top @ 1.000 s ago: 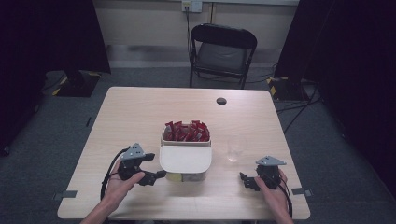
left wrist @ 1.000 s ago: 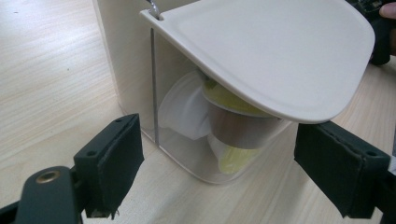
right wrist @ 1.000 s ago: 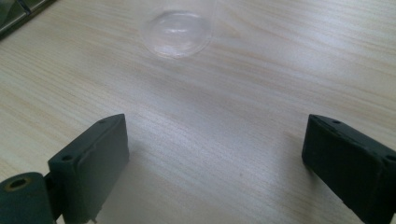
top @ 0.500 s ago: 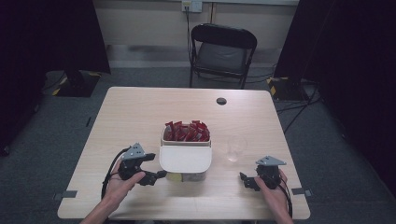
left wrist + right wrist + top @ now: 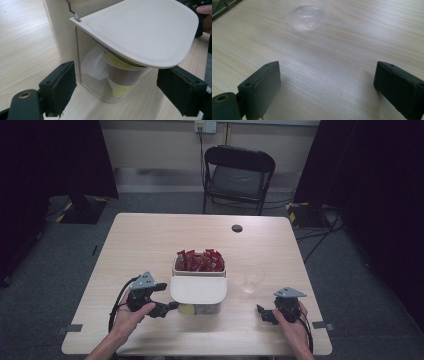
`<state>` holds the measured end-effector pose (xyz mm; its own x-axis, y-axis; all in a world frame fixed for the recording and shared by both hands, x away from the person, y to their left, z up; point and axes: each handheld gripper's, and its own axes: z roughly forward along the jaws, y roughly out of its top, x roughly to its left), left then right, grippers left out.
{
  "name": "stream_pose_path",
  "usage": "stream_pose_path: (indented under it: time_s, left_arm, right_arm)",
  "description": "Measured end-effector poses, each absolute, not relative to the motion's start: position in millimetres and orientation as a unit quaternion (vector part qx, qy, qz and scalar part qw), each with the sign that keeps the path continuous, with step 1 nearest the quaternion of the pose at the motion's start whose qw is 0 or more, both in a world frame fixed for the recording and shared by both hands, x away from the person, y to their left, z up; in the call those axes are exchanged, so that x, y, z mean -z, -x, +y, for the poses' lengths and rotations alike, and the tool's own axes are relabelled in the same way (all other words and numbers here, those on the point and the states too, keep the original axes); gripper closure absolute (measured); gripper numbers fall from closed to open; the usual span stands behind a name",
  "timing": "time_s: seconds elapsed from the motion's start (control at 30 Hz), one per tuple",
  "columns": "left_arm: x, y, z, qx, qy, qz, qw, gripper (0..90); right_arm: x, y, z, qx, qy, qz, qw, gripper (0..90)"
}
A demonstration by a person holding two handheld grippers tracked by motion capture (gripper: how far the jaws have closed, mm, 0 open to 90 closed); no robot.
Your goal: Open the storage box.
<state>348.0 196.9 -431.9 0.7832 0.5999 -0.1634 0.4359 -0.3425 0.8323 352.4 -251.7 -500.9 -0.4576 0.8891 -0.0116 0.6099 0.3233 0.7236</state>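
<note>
Dark curtains and a folding chair (image 5: 239, 175) framed the wooden surface (image 5: 150, 245). At its middle stood a cream container (image 5: 199, 287), red packets (image 5: 200, 261) in its far part and a stack of cups (image 5: 122, 75) behind the clear near wall, under a cream lid (image 5: 140, 30). The left gripper (image 5: 165, 307) sat just beside that wall, fingers (image 5: 58, 87) spread wide, holding nothing. The right gripper (image 5: 265, 315) lay well apart, equally open and empty, facing a clear cup (image 5: 251, 279). Closing on the smooth wall could shove the container; the light cup could tip if nudged.
</note>
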Motion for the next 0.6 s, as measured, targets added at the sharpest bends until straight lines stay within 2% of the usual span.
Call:
stream_pose_path:
  time_s: [0.6]
  left_arm:
    - [420.6, -352.9, 194.0, -0.086, -0.808, 0.321, 0.487, 15.8]
  right_arm:
    - [500.9, -352.5, -251.8, -0.333, -0.477, 0.786, 0.209, 6.6]
